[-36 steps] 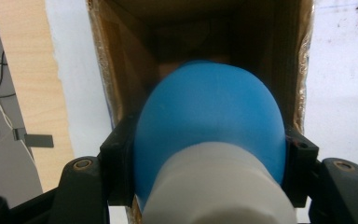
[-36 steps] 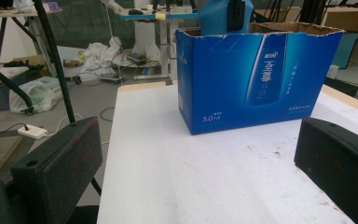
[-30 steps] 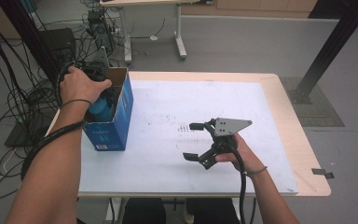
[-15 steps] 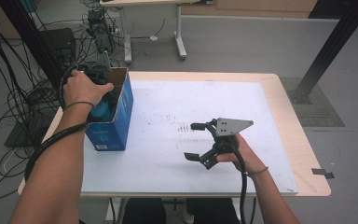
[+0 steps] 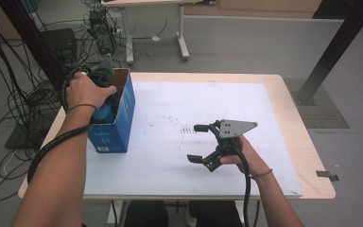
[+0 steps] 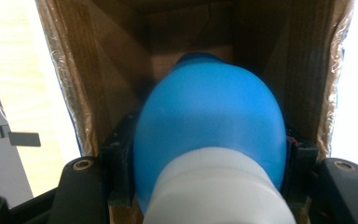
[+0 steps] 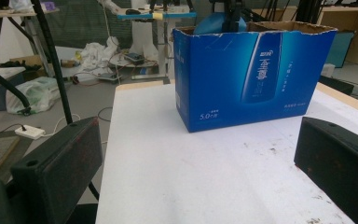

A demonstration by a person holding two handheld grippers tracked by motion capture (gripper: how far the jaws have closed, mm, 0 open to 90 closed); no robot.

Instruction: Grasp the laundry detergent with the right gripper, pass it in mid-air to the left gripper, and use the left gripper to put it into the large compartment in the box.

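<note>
A blue cardboard box (image 5: 118, 127) stands open-topped at the table's left edge; its printed side (image 7: 251, 74) faces the right gripper view. My left gripper (image 6: 209, 158) reaches down into the box, shut on a blue bottle (image 6: 209, 112) with a white neck. The bottle (image 5: 105, 112) shows under the left hand in the high view, and its top (image 7: 214, 23) pokes above the box rim. My right gripper (image 5: 196, 143) rests near the table's middle, pointing left at the box. It is open (image 7: 200, 177) with nothing between its jaws.
A white sheet (image 5: 194, 104) covers most of the wooden table (image 5: 312, 179). Cables (image 5: 23, 104) lie on the floor to the left. Another table's legs (image 5: 182, 33) stand behind, and a black post (image 5: 331, 52) rises at the right.
The left hand has edged slightly to the right over the box, still holding the bottle. The right gripper has kept still.
</note>
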